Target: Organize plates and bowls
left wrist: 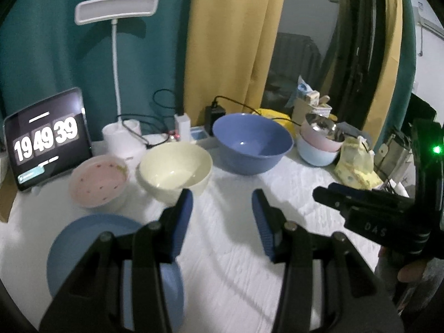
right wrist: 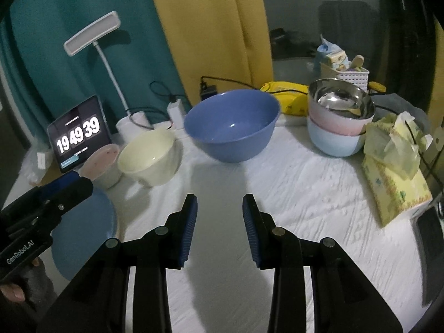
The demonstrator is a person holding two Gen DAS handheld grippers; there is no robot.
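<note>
A big blue bowl point(left wrist: 251, 141) point(right wrist: 231, 123) stands mid-table. A cream bowl point(left wrist: 174, 170) point(right wrist: 148, 159) and a pink bowl point(left wrist: 98, 183) point(right wrist: 101, 163) stand to its left. A blue plate point(left wrist: 91, 247) point(right wrist: 83, 227) lies at the near left. A stack of a steel bowl point(right wrist: 341, 101) in a pink bowl in a pale blue bowl point(right wrist: 333, 138) point(left wrist: 316, 152) stands at the right. My left gripper point(left wrist: 222, 202) is open and empty, just short of the cream bowl. My right gripper point(right wrist: 219, 208) is open and empty over the white cloth.
A tablet clock point(left wrist: 47, 138), a white desk lamp point(left wrist: 116, 14), chargers and cables line the back edge. A yellow tissue pack point(right wrist: 394, 172) and a basket of items point(right wrist: 344, 69) sit at the right. White cloth point(right wrist: 305, 194) covers the table.
</note>
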